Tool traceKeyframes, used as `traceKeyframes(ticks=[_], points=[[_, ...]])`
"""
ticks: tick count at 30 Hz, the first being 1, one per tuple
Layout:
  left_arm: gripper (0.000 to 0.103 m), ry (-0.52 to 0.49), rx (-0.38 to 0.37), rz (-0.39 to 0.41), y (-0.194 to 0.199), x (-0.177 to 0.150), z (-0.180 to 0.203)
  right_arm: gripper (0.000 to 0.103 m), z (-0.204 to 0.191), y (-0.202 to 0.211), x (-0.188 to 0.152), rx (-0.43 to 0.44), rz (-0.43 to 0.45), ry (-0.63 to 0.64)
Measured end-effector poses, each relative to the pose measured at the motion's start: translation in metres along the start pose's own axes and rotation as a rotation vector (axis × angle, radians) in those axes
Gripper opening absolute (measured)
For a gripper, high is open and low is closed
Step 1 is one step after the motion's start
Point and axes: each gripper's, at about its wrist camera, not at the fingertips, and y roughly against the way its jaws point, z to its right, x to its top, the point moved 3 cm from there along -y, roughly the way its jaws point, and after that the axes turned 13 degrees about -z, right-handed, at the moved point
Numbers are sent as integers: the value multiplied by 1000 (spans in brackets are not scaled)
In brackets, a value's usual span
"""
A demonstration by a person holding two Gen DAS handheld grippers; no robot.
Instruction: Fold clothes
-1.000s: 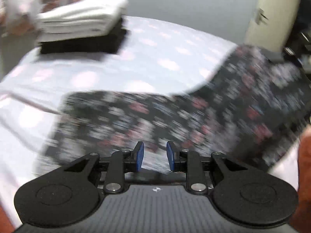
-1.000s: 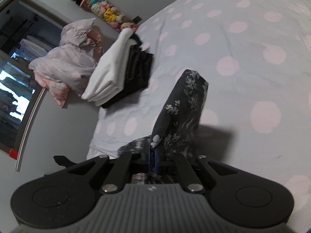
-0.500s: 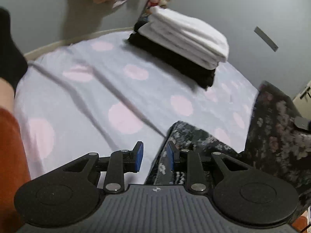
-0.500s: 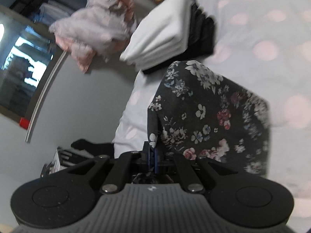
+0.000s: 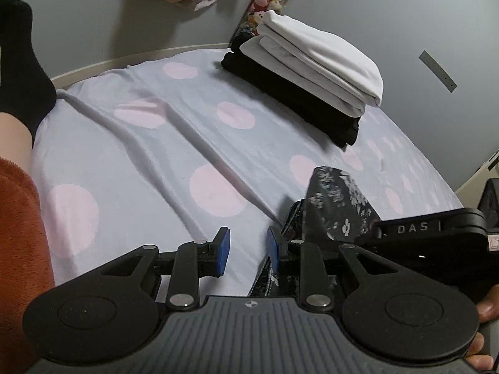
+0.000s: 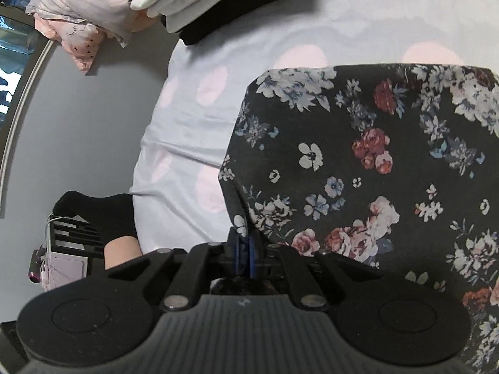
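Observation:
A dark floral garment (image 6: 368, 162) hangs from my right gripper (image 6: 244, 251), which is shut on its edge and holds it above the bed. In the left wrist view the same floral garment (image 5: 336, 208) is bunched just right of my left gripper (image 5: 248, 247), which is open and empty, its right finger beside the cloth. The right gripper's black body (image 5: 436, 233) shows at the right edge there.
A stack of folded white and black clothes (image 5: 312, 74) lies at the far side of the polka-dot sheet (image 5: 156, 155); it also shows in the right wrist view (image 6: 218, 3). A pink bundle (image 6: 87, 15) sits by the wall. A black-socked foot (image 5: 18, 62) is at left.
My right gripper has lifted the floral garment, so it spreads wide in its view. My left gripper has swung left and tilted, away from the spread cloth, staying open.

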Motion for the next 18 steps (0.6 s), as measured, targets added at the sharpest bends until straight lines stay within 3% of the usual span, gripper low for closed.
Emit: traceKeyframes(ticks=[3, 9, 13, 18], points=[[29, -16, -20, 23, 5, -3, 5, 30, -2, 13, -5, 20, 22, 37], [29, -86, -71, 83, 21, -17, 24, 31, 14, 70, -29, -35, 144, 137], [29, -184, -48, 72, 18, -29, 45, 31, 48, 99, -59, -120, 205, 150], [27, -234, 128, 9, -6, -42, 59, 27, 86, 112, -106, -185, 202, 152]])
